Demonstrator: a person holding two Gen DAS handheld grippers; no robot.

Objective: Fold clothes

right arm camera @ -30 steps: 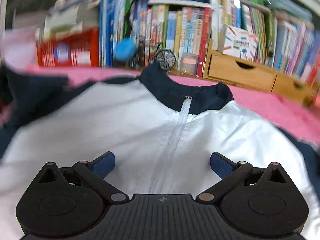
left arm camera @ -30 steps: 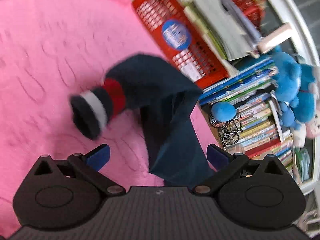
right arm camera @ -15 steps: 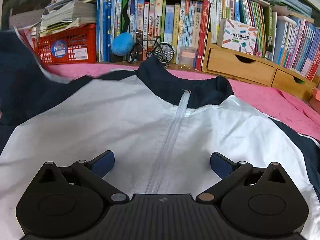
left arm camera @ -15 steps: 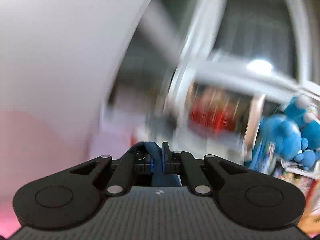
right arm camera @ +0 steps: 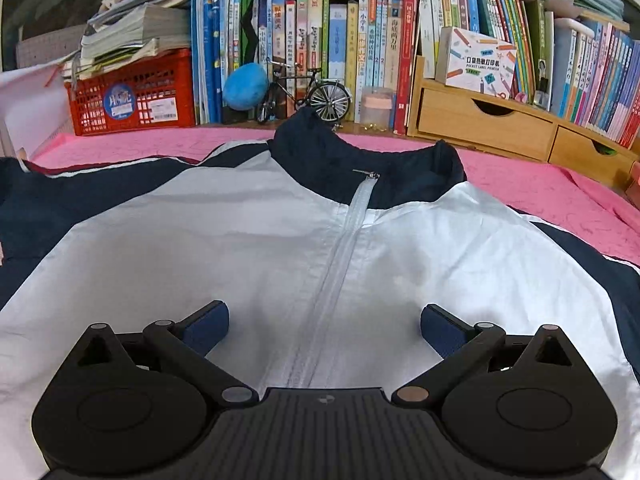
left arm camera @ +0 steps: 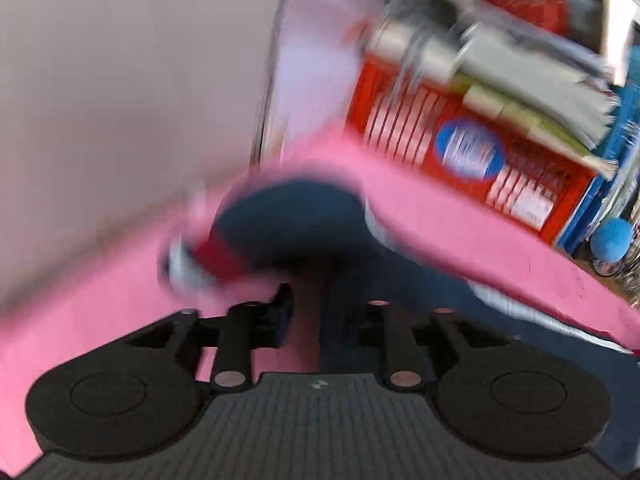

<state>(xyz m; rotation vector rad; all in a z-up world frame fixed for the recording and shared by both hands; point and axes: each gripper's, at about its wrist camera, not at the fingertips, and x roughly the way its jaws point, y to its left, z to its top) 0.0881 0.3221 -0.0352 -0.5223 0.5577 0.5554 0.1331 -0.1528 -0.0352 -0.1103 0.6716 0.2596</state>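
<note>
My right gripper hangs wide open over the zipped jacket on pink bedding, bookshelf behind.

A white jacket with navy collar and sleeves lies front-up, zipped, spread on pink bedding.

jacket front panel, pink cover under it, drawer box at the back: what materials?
Jacket panel: thin woven synthetic, probably nylon or polyester; slight sheen, fine creases.
Pink cover: soft matte fabric, likely quilted or embossed; curly pressed pattern shows.
Drawer box: light wood, possibly bamboo; visible grain, smooth finish.
</note>
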